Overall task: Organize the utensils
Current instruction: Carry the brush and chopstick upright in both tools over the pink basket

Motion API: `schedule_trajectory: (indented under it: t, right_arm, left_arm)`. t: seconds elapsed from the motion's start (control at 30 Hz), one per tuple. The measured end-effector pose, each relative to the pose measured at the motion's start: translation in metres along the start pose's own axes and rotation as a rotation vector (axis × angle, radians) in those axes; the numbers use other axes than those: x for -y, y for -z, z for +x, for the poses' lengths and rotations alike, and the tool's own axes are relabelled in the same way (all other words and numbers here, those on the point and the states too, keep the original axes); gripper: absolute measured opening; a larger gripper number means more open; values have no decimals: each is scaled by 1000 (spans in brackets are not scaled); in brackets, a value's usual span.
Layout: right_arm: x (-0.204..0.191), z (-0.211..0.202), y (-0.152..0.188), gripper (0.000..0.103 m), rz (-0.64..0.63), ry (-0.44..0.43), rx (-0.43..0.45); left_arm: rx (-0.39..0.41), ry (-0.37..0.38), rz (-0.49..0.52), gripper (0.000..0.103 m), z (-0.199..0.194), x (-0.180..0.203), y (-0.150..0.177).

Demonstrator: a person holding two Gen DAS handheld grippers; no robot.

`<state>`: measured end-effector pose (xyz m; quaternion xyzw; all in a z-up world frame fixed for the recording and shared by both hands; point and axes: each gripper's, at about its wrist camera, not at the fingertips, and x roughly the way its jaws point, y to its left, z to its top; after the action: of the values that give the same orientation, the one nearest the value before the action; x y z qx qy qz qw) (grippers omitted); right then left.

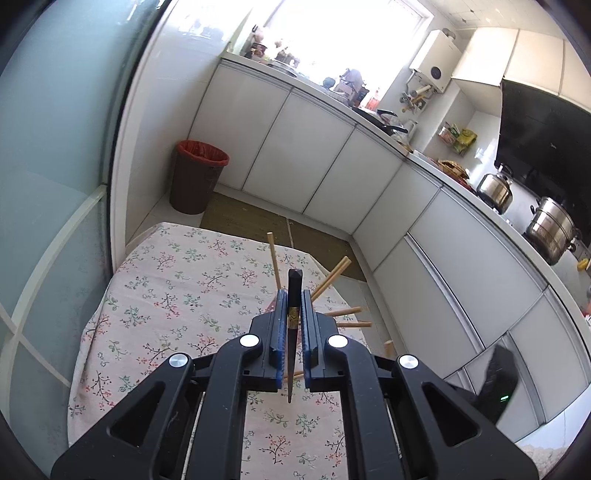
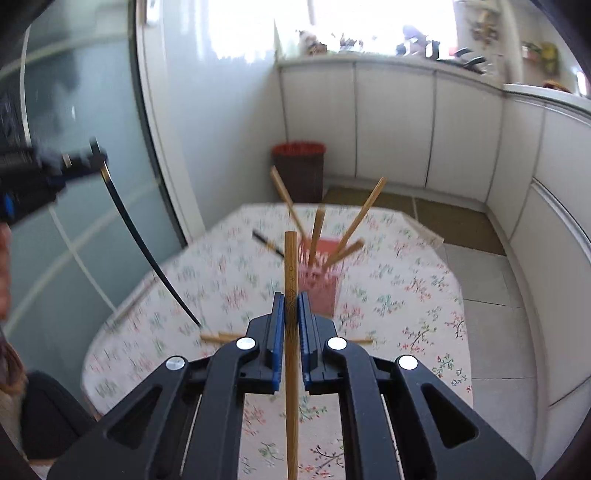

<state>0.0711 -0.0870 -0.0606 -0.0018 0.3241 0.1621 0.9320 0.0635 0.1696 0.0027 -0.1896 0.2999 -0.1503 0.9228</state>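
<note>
Four bamboo chopsticks (image 2: 317, 236) stand in the holder (image 2: 320, 284); each tool (image 1: 294, 295) (image 2: 291, 295) clamps one more.

Blown-out window (image 1: 332, 33) backlight, fisheye-bent edges, right wrist view motion-blurred
</note>
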Motion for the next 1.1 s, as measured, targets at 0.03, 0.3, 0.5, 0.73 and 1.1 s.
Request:
schedule_trajectory:
  t: [0.03,0.3,0.5,0.73,1.1]
  right_arm:
    - [3,-12,-8,8,26,-8,34]
    - [17,-76,-67,8,141,-17,295]
    - [34,-96,-111,8,262,0,471]
    - [61,-95,-146,8,366,86,644]
    - [66,-29,-147,8,328,186,718]
  left_arm:
    - [0,1,14,6,0,6,-1]
    - [38,-4,63,6,3,40,-17]
    - [146,-46,93,6,8,61,-39]
    - [189,-86,133,6,60,78,-59]
    - [113,-158,243,10,169,71,-18]
